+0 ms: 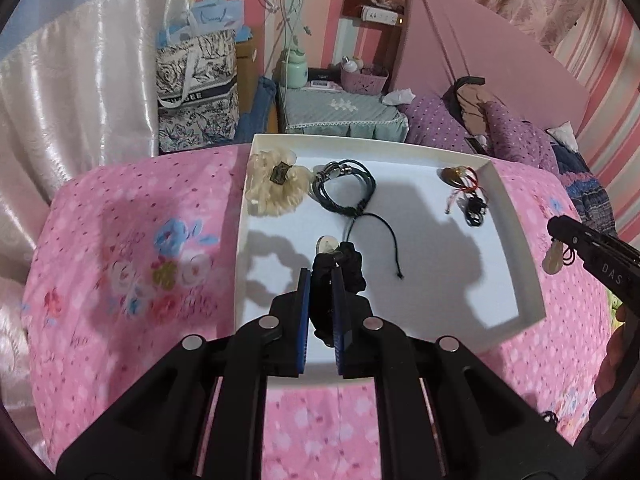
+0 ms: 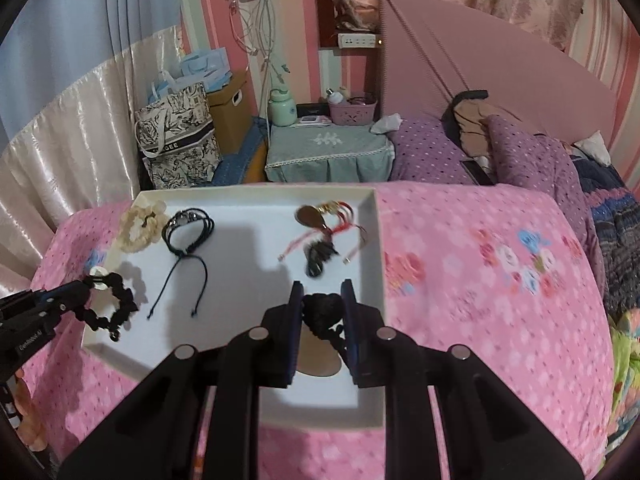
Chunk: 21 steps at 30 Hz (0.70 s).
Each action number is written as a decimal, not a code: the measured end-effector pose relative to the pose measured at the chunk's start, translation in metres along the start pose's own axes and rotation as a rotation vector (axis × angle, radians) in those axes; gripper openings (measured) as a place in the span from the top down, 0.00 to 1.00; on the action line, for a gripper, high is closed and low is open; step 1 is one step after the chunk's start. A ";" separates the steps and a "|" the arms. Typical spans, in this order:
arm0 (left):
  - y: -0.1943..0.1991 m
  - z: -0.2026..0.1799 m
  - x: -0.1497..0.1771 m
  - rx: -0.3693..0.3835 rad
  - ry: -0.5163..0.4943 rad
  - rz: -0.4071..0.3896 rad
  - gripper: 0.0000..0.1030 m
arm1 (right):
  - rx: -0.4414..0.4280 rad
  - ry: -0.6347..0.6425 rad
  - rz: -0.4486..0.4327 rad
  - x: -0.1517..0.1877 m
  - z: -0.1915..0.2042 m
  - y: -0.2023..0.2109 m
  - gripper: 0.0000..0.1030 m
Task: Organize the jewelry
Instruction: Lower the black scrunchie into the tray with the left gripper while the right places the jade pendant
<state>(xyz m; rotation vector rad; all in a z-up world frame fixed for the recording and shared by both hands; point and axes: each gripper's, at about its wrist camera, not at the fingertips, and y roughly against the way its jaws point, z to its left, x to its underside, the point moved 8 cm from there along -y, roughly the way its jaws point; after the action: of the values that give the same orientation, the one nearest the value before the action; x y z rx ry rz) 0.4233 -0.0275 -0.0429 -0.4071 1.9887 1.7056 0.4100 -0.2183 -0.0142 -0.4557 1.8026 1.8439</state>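
While both grippers are hanging over the tray (image 2: 378, 240), the left gripper (image 1: 320, 276) is clamping a black scrunchie (image 2: 116, 304) at nine o'clock, and the right gripper (image 2: 322, 300) is pinching a black pendant cord (image 2: 324, 312) at five. The dangling loops are risking a snag on the bracelet (image 2: 188, 228) at eleven, or slipping free.

Left gripper (image 1: 321, 280) and right gripper (image 2: 322, 300): black moulded bodies, blue pads on the inner finger faces, round silver studs on the linkage arms, white lettering on the side.
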 end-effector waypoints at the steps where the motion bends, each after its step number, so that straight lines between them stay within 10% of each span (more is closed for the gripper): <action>1: -0.007 0.002 -0.005 -0.006 -0.002 0.003 0.92 | -0.001 -0.001 0.005 -0.003 0.003 -0.006 0.81; 21: -0.094 0.035 -0.040 -0.136 -0.026 0.052 0.92 | -0.018 -0.004 0.111 -0.035 0.051 -0.112 0.81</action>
<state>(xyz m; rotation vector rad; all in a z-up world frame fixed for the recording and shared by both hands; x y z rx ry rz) 0.5118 -0.0129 -0.1033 -0.3804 1.8869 1.8755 0.5087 -0.1744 -0.0830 -0.3654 1.8437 1.9354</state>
